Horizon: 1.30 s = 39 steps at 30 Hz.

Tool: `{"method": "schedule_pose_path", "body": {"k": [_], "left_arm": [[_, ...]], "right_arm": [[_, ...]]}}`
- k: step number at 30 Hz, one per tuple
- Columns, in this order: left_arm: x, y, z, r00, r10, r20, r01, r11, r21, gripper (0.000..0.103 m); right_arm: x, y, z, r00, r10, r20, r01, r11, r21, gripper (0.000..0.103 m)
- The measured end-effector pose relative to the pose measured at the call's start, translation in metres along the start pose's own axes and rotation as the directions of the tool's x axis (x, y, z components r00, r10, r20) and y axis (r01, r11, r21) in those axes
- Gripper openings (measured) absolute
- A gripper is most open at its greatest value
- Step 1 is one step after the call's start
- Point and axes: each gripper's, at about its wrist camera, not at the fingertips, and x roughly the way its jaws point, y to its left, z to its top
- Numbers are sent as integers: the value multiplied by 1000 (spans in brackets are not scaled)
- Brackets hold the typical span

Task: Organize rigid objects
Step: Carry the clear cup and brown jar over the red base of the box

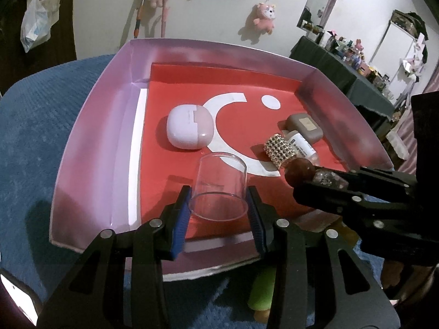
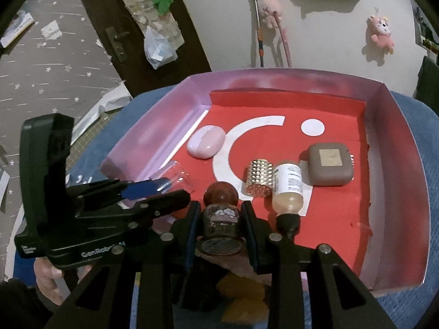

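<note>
Holding steady: left gripper [image 1: 219,203] clamped on a clear plastic cup [image 1: 219,189], blue pads [image 1: 181,219] pressing both sides, cup tilted over the near part of the tray floor. Right gripper [image 2: 219,219] clamped on a small dark bottle with round brown cap [image 2: 220,213], cap pointing into the tray.

Step looks like placing both into the pink-walled tray [image 1: 90,142]. Best done one at a time: lower until the base touches the red liner [image 1: 170,87], then let go, since the cup will likely roll if dropped sideways.

Room: free floor between the cup and the lilac earbud case [image 1: 189,128]. Right side is crowded, with the studded gold cylinder [image 2: 258,182], labelled bottle [image 2: 288,189] and brown case [image 2: 329,167] lying close together. Grippers sit just beside each other, so the near wall and tool-to-tool bumps are the main risks.
</note>
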Motion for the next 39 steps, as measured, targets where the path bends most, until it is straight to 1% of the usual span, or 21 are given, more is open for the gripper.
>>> {"method": "schedule_pose_path", "body": {"k": [5, 9, 12, 16, 19, 24, 28, 32, 39], "left_arm": [[6, 1, 5, 1000, 7, -4, -7, 1000, 2, 38], [11, 2, 10, 1000, 15, -3, -15, 1000, 2, 38], [14, 2, 13, 1000, 26, 1, -26, 1000, 3, 38], [19, 2, 18, 1000, 30, 5, -30, 1000, -3, 38], [21, 3, 20, 1000, 30, 7, -30, 1000, -7, 38], [24, 5, 24, 999, 35, 11, -35, 999, -12, 38], [24, 6, 24, 999, 38, 13, -38, 999, -6, 38], [24, 6, 24, 999, 38, 14, -38, 999, -7, 38], [24, 6, 24, 999, 37, 15, -37, 999, -9, 38]], "right_arm": [[8, -10, 1, 999, -47, -13, 47, 999, 8, 33], [9, -20, 6, 997, -81, 1, 81, 996, 24, 33], [8, -26, 9, 996, -89, 12, 88, 995, 36, 33], [10, -25, 12, 988, -148, 34, 147, 989, 18, 33], [16, -26, 14, 990, -141, 23, 141, 990, 23, 33], [26, -26, 14, 985, -173, 15, 173, 985, 11, 33], [27, -30, 16, 983, -182, 22, 181, 983, 27, 33], [28, -28, 14, 981, -191, 25, 191, 981, 19, 33], [28, -28, 14, 982, -186, 26, 186, 982, 24, 33]]}}
